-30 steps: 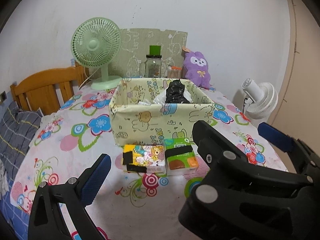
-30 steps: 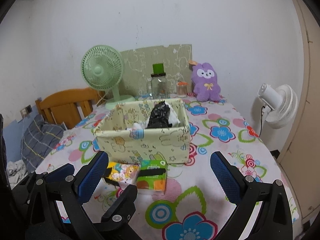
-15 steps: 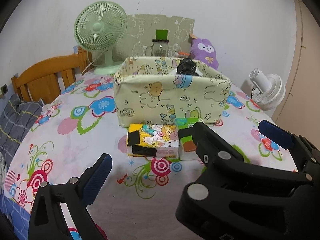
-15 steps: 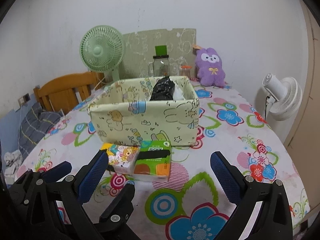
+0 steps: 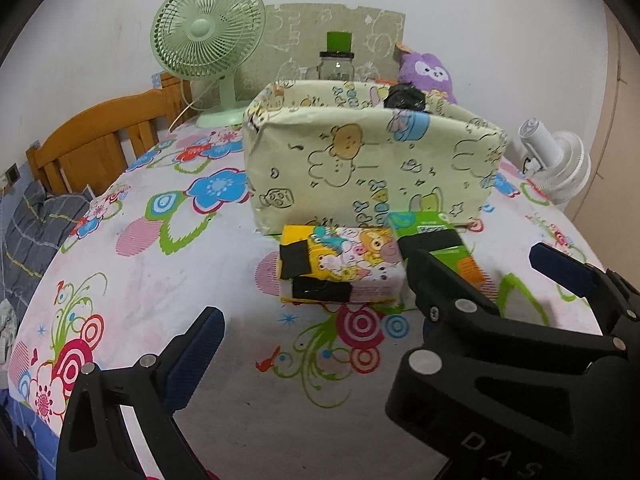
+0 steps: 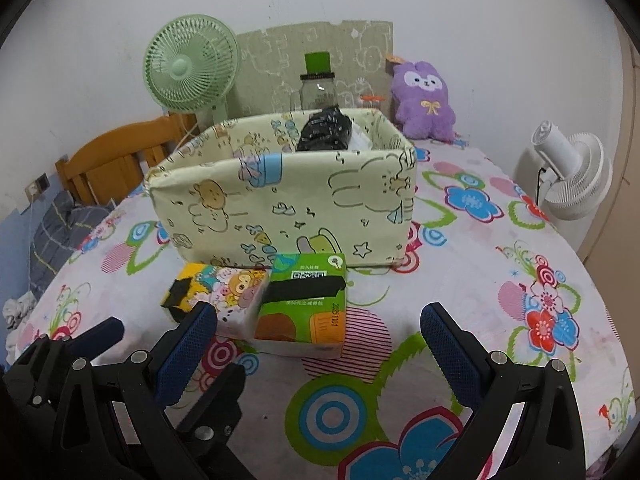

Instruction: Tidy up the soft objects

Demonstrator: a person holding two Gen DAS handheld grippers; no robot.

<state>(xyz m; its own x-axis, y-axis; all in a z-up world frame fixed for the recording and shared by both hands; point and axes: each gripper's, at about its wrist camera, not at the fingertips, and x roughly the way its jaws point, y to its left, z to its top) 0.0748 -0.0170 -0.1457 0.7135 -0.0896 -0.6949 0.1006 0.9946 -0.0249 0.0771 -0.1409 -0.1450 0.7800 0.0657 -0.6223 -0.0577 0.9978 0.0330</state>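
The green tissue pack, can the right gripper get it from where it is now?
Probably yes. The right gripper is open and the green tissue pack lies straight ahead of it, nothing between, though the cartoon pack touches one side.

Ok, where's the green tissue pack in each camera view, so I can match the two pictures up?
Left wrist: green tissue pack right of centre, partly hidden behind the right gripper's near finger, beside the cartoon tissue pack.
Right wrist: just left of centre, in full view.
Shared landmark: the fabric storage box directly behind it.
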